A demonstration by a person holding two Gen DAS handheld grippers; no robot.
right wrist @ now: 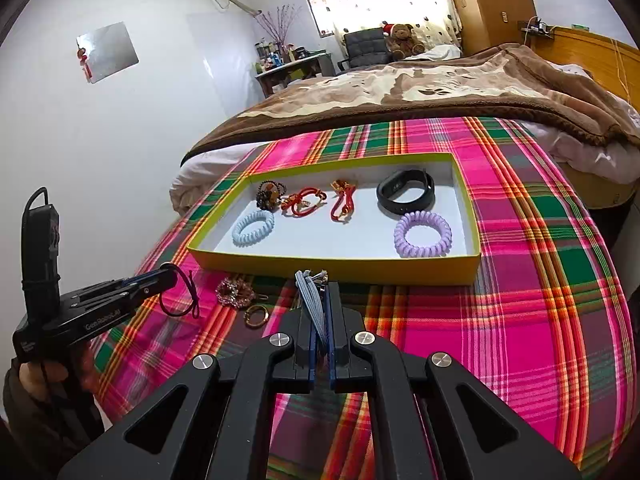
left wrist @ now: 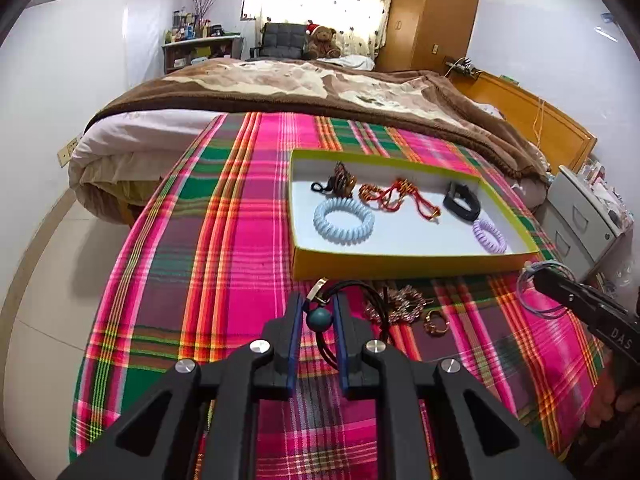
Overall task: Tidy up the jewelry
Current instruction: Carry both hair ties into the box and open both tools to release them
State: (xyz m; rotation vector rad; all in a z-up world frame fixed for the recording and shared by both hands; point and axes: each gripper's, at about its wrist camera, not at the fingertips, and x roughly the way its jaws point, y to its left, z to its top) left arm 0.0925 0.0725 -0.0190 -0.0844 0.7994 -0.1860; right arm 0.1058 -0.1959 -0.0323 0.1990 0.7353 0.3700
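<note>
In the left wrist view my left gripper [left wrist: 318, 304] is shut on a black cord bracelet [left wrist: 362, 294] with a teal bead [left wrist: 319, 318], just in front of the yellow tray [left wrist: 400, 266]. The cord's loop hangs off to the right. My right gripper [right wrist: 318, 288] is shut on a bundle of thin grey-blue hair ties [right wrist: 310, 300], close to the tray's front wall [right wrist: 332, 268]. Each gripper shows in the other's view: the right gripper [left wrist: 536, 276] at the right, the left gripper [right wrist: 170, 276] at the left with the black cord [right wrist: 180, 296] dangling from it.
The tray holds a light blue spiral tie [right wrist: 254, 228], a lilac spiral tie [right wrist: 422, 234], red cord bracelets [right wrist: 304, 202], a black band [right wrist: 406, 192] and a brown bead bracelet [right wrist: 268, 194]. A rhinestone clip [right wrist: 236, 292] and a gold ring [right wrist: 256, 316] lie on the plaid cloth.
</note>
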